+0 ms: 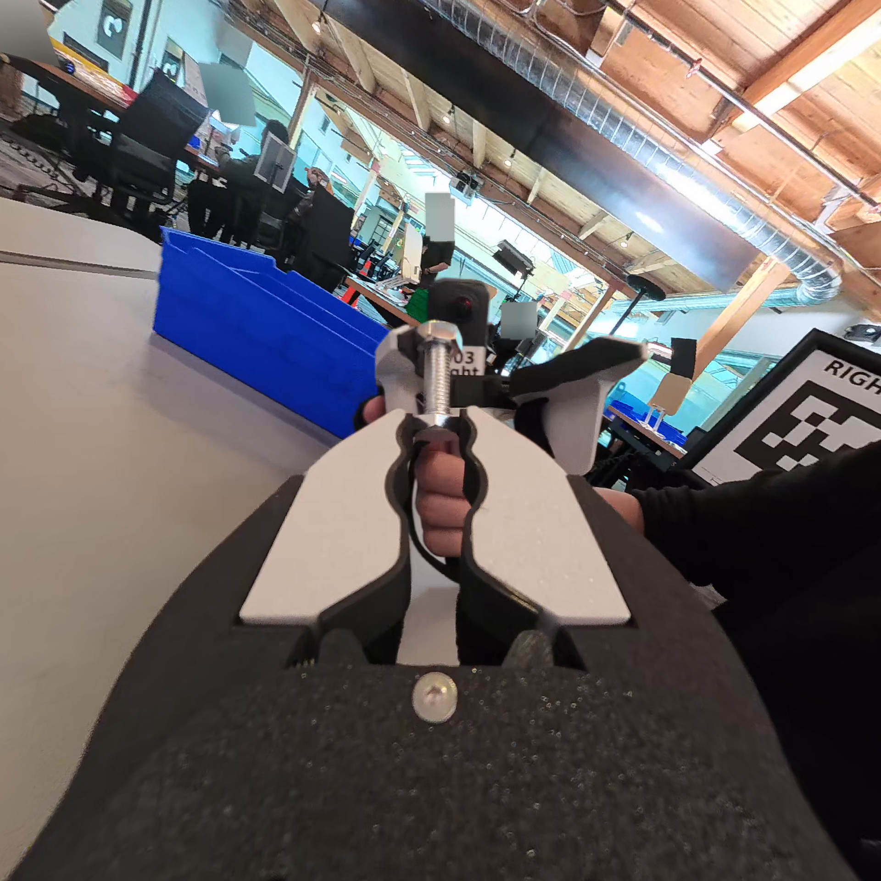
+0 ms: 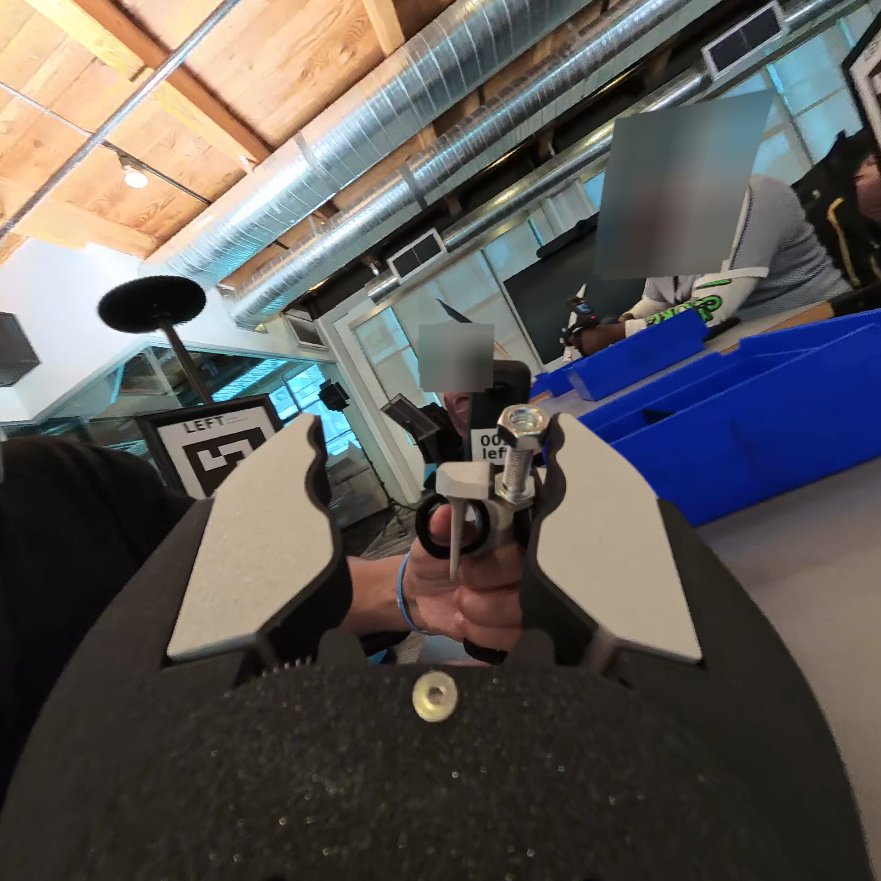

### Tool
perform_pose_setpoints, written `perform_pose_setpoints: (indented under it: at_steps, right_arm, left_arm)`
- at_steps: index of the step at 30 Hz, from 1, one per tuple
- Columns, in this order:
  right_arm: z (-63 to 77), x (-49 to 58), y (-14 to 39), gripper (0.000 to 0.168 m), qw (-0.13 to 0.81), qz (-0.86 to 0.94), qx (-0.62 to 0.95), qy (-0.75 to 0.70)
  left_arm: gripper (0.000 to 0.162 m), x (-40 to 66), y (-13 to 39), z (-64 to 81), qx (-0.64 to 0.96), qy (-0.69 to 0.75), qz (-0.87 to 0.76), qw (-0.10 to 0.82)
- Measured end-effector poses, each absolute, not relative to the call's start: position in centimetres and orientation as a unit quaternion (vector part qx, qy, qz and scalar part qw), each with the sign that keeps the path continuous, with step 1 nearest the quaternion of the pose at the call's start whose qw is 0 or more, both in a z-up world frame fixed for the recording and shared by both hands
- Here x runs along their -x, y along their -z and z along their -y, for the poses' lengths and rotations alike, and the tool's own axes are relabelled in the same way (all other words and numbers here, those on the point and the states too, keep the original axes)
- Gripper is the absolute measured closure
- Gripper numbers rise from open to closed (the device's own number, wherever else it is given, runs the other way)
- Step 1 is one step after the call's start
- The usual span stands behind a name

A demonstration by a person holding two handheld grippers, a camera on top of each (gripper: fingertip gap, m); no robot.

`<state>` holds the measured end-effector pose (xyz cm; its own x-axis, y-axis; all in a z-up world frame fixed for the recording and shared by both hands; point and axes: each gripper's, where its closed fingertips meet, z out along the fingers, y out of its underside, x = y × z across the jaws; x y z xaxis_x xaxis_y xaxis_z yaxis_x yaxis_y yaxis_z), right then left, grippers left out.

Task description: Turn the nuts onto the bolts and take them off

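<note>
The left claw [image 1: 435,424] has pale grey finger plates on a speckled black body, and the right claw [image 2: 436,450] wears the same grey and black. The bolt [image 1: 434,376] is bright silver, as is the nut [image 2: 523,422]. A vivid blue bin [image 1: 267,314] sits on the light grey table [image 1: 95,429], near a black-and-white patterned board [image 1: 810,419] in a black frame.

Left gripper [image 1: 436,424] clamped on hex bolt's [image 1: 435,376] lower end; right gripper [image 1: 505,376], spread wide, beyond; blue bin [image 1: 248,305] behind.
</note>
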<state>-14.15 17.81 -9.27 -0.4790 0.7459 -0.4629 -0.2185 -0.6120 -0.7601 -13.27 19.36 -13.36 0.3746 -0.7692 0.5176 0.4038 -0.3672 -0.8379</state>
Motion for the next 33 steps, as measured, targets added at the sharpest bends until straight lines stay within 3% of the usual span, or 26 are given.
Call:
perform_pose_setpoints:
  at_steps: [4, 14, 16, 24, 27, 29, 33]
  right_arm:
    - [-18.3, 13.8, 10.1, 0.082, 0.309, 0.323, 0.434, -0.782]
    - [-17.7, 15.6, 9.1, 0.069, 0.298, 0.311, 0.419, -0.800]
    - [-18.1, 14.8, 10.2, 0.077, 0.300, 0.315, 0.427, -0.793]
    - [-17.9, 15.7, 8.7, 0.078, 0.292, 0.294, 0.401, -0.817]
    - [-17.6, 15.1, 9.2, 0.069, 0.302, 0.300, 0.409, -0.807]
    - [-17.9, 14.0, 10.3, 0.079, 0.307, 0.302, 0.417, -0.800]
    - [-20.1, 14.1, 10.3, 0.074, 0.320, 0.274, 0.442, -0.792]
  left_arm:
    - [0.145, 14.6, 13.3, -19.7, 0.627, 0.533, -0.130, 0.553]
    - [0.145, 14.5, 13.5, -19.8, 0.632, 0.528, -0.144, 0.549]
    - [0.145, 15.1, 13.7, -20.1, 0.642, 0.510, -0.137, 0.557]
    - [0.145, 13.5, 13.3, -19.2, 0.628, 0.530, -0.174, 0.543]
    - [0.145, 14.7, 13.3, -19.9, 0.628, 0.530, -0.152, 0.549]
    - [0.145, 16.0, 13.4, -20.6, 0.637, 0.515, -0.128, 0.558]
    - [0.145, 14.7, 13.3, -19.6, 0.625, 0.538, -0.152, 0.544]
